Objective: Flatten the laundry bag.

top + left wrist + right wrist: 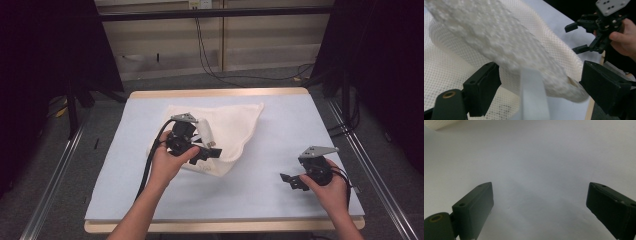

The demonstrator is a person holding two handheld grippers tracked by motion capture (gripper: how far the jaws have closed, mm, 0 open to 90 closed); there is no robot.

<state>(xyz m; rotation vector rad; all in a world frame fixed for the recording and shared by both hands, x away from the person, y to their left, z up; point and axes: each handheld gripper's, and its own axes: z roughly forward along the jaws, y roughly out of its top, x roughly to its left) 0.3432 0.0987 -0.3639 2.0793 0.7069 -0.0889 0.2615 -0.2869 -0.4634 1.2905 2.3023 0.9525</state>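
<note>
between the two black jaws of the left claw [534,87] lies a rolled part of the white mesh cloth [506,47], with a smooth white strap [533,95] hanging over it. the jaws stand wide on both sides of this roll and i cannot see that the pads press it, so i judge the claw open around it and not yet gripping. the long axis of the roll runs across the gap of the jaws, so closing them would catch it across its width. the rest of the cloth [225,127] lies spread on the worktop [120,175], behind the left claw [207,150]. the right claw [291,181] is well apart from the cloth, toward the near right corner, open and with nothing between its jaws above bare worktop. the left hand [167,162] is much nearer to the cloth.
</note>
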